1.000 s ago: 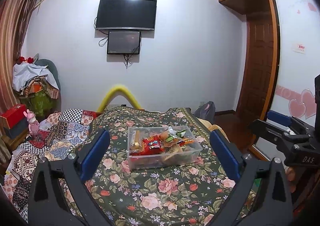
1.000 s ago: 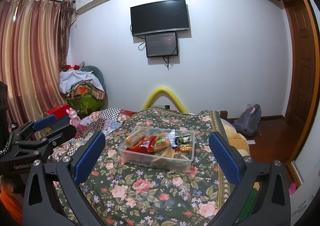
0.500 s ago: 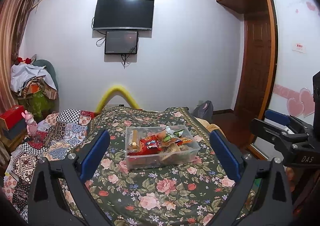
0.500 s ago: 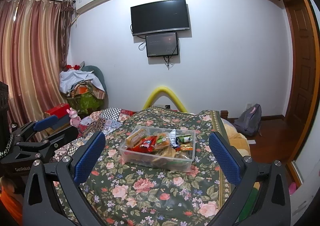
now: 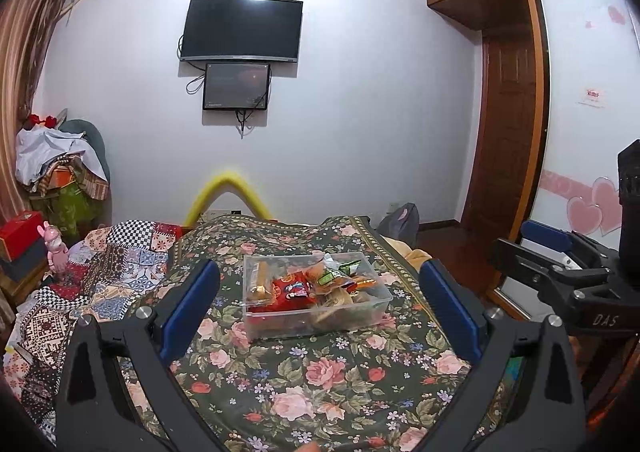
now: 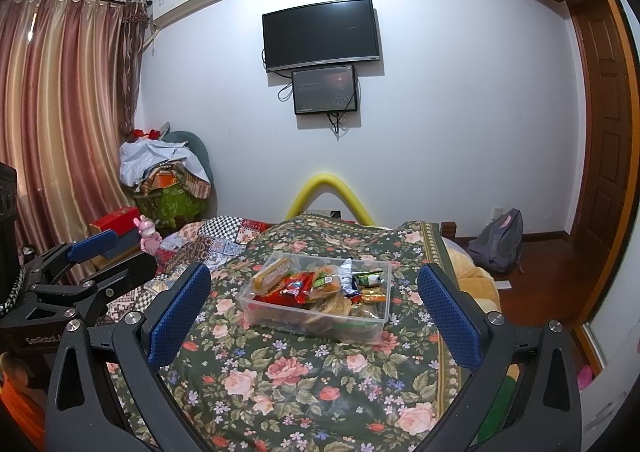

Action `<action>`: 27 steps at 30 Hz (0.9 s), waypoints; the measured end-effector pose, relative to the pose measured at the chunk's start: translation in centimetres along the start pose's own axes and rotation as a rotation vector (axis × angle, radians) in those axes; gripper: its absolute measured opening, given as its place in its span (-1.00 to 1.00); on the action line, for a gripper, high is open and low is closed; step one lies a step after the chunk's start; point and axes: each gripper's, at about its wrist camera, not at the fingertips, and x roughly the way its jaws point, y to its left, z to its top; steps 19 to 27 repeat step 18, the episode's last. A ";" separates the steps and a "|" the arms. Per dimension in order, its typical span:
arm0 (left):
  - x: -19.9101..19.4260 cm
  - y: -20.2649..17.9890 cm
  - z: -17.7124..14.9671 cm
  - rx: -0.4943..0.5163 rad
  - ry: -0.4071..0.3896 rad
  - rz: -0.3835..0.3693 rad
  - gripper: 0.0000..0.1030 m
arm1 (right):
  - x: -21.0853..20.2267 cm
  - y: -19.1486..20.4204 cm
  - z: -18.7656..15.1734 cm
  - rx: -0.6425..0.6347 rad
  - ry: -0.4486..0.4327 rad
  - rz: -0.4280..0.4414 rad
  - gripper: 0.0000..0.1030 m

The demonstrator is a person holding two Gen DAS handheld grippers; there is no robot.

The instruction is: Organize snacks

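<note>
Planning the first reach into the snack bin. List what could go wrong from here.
1. The clear bin sits on a soft floral bedspread, so pressing down may tip or slide it.
2. The snack packets are heaped and overlapping; a grab may drag neighbours out.
3. Both the left gripper and right gripper face the same bin, open, and could collide.

We see a white wall [image 6: 440, 92] with a dark television [image 6: 320, 34], striped curtains [image 6: 60, 112] left, wooden door [image 6: 600, 112] right, floral bed [image 6: 320, 372].
</note>
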 end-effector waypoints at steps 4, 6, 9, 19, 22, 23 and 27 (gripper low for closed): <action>-0.3 -0.2 0.0 0.008 -0.005 -0.007 0.96 | 0.0 0.1 0.0 -0.001 0.002 0.003 1.00; -0.3 -0.3 0.0 0.015 -0.005 -0.009 0.96 | -0.1 0.1 0.1 -0.003 0.002 0.002 1.00; -0.3 -0.5 0.0 0.020 -0.006 -0.012 0.96 | 0.0 0.2 0.1 -0.003 0.004 0.004 1.00; -0.1 -0.6 -0.1 0.017 -0.003 0.008 0.96 | 0.2 0.1 -0.1 -0.003 0.009 0.008 1.00; -0.1 -0.6 -0.1 0.017 -0.003 0.008 0.96 | 0.2 0.1 -0.1 -0.003 0.009 0.008 1.00; -0.1 -0.6 -0.1 0.017 -0.003 0.008 0.96 | 0.2 0.1 -0.1 -0.003 0.009 0.008 1.00; -0.1 -0.6 -0.1 0.017 -0.003 0.008 0.96 | 0.2 0.1 -0.1 -0.003 0.009 0.008 1.00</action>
